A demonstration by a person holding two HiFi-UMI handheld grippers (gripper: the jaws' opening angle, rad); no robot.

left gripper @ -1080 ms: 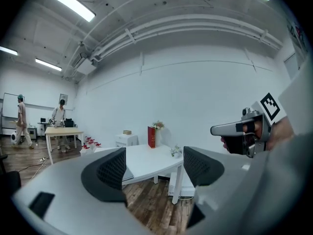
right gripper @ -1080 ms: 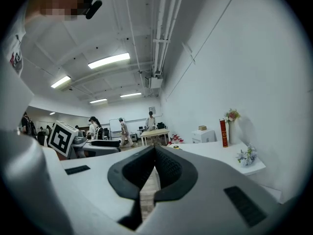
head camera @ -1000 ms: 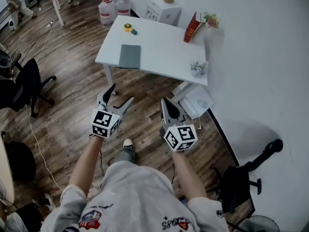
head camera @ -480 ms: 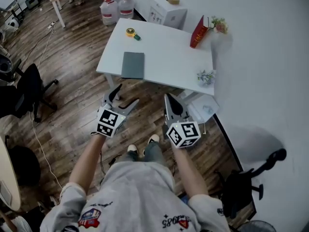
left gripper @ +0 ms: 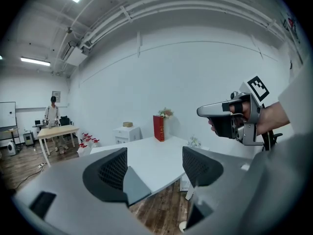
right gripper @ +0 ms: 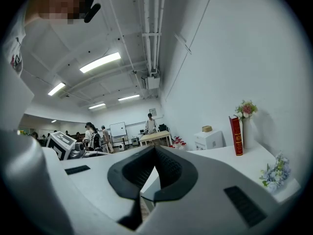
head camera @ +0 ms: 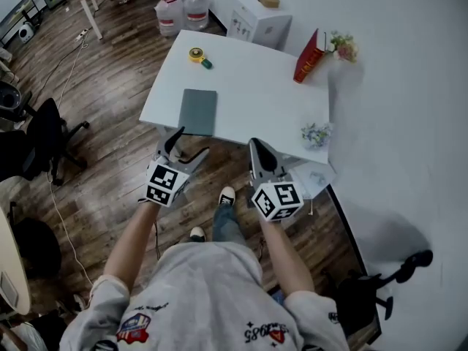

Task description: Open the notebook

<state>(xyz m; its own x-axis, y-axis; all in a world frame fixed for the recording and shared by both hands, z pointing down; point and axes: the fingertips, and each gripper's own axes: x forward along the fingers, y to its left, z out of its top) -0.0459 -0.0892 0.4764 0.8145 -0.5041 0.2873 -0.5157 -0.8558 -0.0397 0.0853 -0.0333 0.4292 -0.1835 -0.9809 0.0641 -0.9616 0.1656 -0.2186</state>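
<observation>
A closed grey-green notebook (head camera: 197, 112) lies flat near the front left edge of the white table (head camera: 256, 86). Both grippers hang over the wooden floor, short of the table's front edge. My left gripper (head camera: 190, 142) is open and empty, just in front of the notebook. In the left gripper view the notebook (left gripper: 136, 186) shows between the spread fingers (left gripper: 111, 173), partly hidden by the left one. My right gripper (head camera: 255, 145) is shut on nothing, its jaws meeting in the right gripper view (right gripper: 154, 166). It also appears in the left gripper view, the right gripper (left gripper: 227, 114) held beside the left one.
On the table stand a red book (head camera: 308, 55), a flower vase (head camera: 342, 47), a small plant (head camera: 316, 133) and a yellow tape measure (head camera: 196, 53). A white cabinet (head camera: 261, 17) and water jugs (head camera: 180, 7) stand behind. An office chair (head camera: 44, 134) stands left. People stand far off (right gripper: 149, 123).
The person has stepped toward the table, so the table and notebook are now nearer both grippers. The left jaws stayed open and the right stayed shut.
</observation>
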